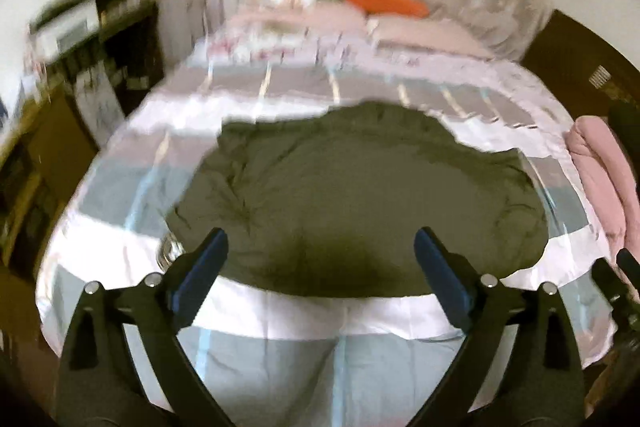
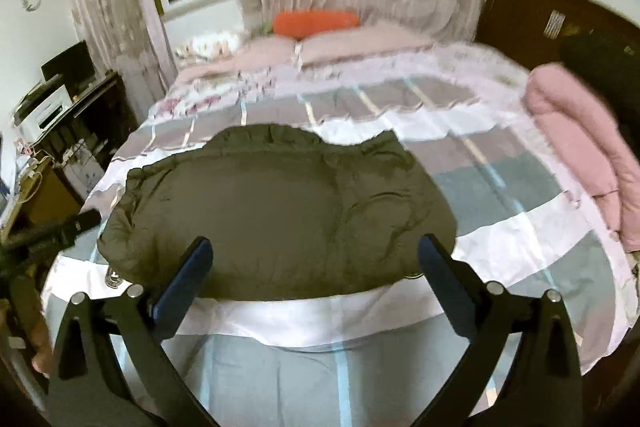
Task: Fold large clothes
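A dark olive padded garment (image 1: 360,195) lies in a compact bundle on the striped bedspread (image 1: 280,315). It also shows in the right wrist view (image 2: 276,211). My left gripper (image 1: 320,247) is open and empty, held above the garment's near edge. My right gripper (image 2: 316,255) is open and empty too, above the near edge of the garment. The other gripper shows at the left edge of the right wrist view (image 2: 60,227). A small metal piece (image 2: 114,279) sticks out at the garment's near left corner.
A folded pink blanket (image 2: 580,147) lies on the bed's right side. Pink pillows (image 2: 340,47) and an orange cushion (image 2: 316,23) sit at the head. A dark desk with a printer (image 2: 52,111) stands left of the bed. Curtains hang behind.
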Tool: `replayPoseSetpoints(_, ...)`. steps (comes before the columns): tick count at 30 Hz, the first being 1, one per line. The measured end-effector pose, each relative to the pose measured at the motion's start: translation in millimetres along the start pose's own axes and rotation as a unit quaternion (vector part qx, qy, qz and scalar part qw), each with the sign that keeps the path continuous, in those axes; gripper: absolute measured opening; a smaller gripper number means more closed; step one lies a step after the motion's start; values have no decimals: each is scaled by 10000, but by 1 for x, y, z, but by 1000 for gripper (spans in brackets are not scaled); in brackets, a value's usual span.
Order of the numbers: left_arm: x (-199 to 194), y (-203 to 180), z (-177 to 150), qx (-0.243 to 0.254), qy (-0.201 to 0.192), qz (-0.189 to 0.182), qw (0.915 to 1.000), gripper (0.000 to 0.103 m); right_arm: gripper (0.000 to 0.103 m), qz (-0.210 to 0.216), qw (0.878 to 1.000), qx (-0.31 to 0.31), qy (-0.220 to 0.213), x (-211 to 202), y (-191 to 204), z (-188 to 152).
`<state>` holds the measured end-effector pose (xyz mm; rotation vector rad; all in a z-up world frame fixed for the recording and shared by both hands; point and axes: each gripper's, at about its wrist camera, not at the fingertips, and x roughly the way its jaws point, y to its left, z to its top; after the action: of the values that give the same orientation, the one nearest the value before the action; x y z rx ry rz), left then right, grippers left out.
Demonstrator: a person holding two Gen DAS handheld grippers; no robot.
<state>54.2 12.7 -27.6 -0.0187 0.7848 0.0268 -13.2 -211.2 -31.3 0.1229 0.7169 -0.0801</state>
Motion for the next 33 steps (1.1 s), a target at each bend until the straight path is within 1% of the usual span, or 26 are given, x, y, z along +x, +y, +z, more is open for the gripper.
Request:
replayPoseSetpoints(2, -14, -5, -5, 161, -294, 182, 9993, 100, 102, -5, 9999, -153, 78, 2, 7, -9)
replayPoseSetpoints(4, -32, -10, -15, 163, -522, 254, 9982, 101, 102, 103, 9995, -265, 131, 3, 15, -14)
replayPoseSetpoints(6, -44, -8, -24, 12, -644, 228, 9977, 101, 102, 75, 9993, -362, 27, 0, 22, -18)
replayPoseSetpoints(8, -56, -6, -33, -168, -746, 72, 9970, 101, 102, 22, 9987, -481, -149, -7, 30, -21)
replayPoseSetpoints(10, -62, -7, -38, -178, -852, 62, 9962, 101, 102, 51, 9977, -621, -276, -14, 39, -25)
replayPoseSetpoints(12, -72, -10, -41, -109, -1040, 108, 9945, 101, 102, 51, 9956, -816, -447, -20, 49, -29)
replayPoseSetpoints(14, -78, -11, -44, -58, -1146, 114, 9933, 101, 102, 42, 9943, -928, -530, -24, 54, -32)
replayPoseSetpoints(16, -81, -9, -45, -83, -1156, 154, 9931, 101, 102, 35, 9934, -994, -579, -25, 57, -33)
replayPoseSetpoints(20, -78, -4, -47, -194, -1019, 114, 9945, 101, 102, 34, 9943, -932, -520, -22, 56, -34)
replayPoseSetpoints(25, -80, 0, -50, -195, -1036, 272, 9941, 101, 102, 83, 9952, -847, -475, -21, 52, -31)
replayPoseSetpoints(33, -83, -3, -53, -65, -1054, 186, 9942, 101, 102, 69, 9952, -849, -482, -21, 50, -31)
